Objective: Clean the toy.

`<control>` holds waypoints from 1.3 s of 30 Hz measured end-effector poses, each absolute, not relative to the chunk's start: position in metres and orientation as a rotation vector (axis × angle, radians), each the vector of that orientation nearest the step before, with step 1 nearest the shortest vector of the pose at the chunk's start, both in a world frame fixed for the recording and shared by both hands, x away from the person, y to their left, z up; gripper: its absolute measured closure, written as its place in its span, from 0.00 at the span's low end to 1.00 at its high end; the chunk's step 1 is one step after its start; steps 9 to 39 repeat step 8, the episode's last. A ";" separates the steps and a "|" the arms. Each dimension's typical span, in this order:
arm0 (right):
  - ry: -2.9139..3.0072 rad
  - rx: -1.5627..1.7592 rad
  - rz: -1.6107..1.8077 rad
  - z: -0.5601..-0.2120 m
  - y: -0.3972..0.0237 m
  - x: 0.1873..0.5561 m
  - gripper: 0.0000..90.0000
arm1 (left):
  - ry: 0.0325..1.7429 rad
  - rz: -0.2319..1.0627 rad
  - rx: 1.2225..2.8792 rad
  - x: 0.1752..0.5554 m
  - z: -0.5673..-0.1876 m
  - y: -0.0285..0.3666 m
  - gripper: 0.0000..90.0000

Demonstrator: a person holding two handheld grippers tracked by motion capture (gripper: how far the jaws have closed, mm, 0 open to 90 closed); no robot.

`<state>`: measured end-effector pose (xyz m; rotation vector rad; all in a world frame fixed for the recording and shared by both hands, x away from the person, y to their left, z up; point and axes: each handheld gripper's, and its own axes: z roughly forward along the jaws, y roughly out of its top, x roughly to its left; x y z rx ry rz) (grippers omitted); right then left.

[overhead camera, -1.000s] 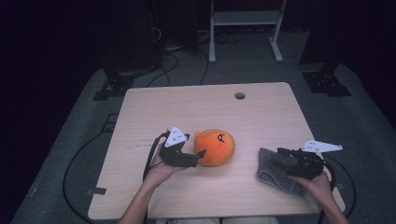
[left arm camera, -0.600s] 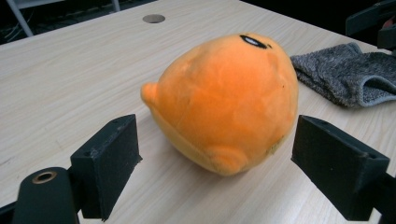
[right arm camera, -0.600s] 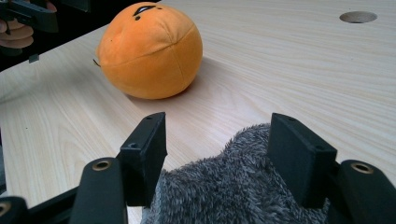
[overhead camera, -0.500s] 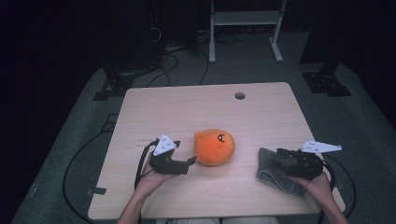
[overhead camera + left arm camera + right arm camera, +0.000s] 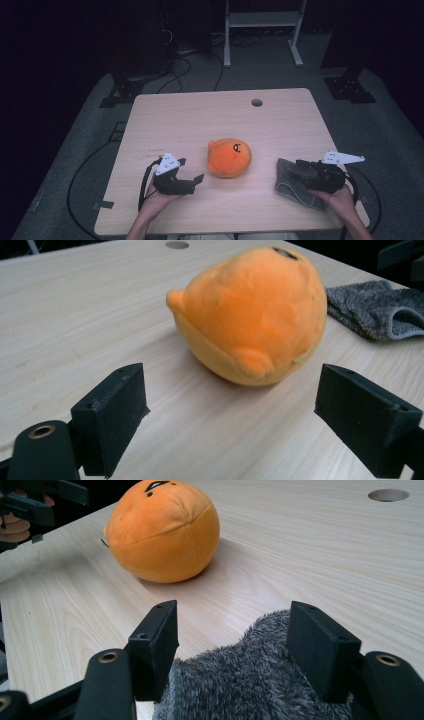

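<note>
My left gripper (image 5: 192, 176) stands released, its jaws just widened, left of the orange plush (image 5: 229, 157) at the frame's center. My right gripper (image 5: 300, 171) sits wide over the grey cloth (image 5: 290, 183), lower right. A careless approach may roll the plush away across the tabletop (image 5: 200, 115).

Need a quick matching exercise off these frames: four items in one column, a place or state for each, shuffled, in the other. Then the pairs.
Things:
1. orange plush toy
2. grey fuzzy cloth
3. left tongs
4. round hole

Places or states:
A. open, jaws apart with bare table between them, short of the toy
B. near the table's far edge
C. mid-table, between the two hands, free of both tongs
D. at the table's right near corner, between the jaws of the right tongs

Pairs: 1-C, 2-D, 3-A, 4-B
</note>
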<state>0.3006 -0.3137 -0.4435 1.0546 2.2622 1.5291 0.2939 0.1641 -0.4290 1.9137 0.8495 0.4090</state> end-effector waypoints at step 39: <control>2.265 1.062 1.543 -0.447 -0.311 0.300 0.40 | 0.904 0.381 1.867 0.291 -0.439 0.174 0.11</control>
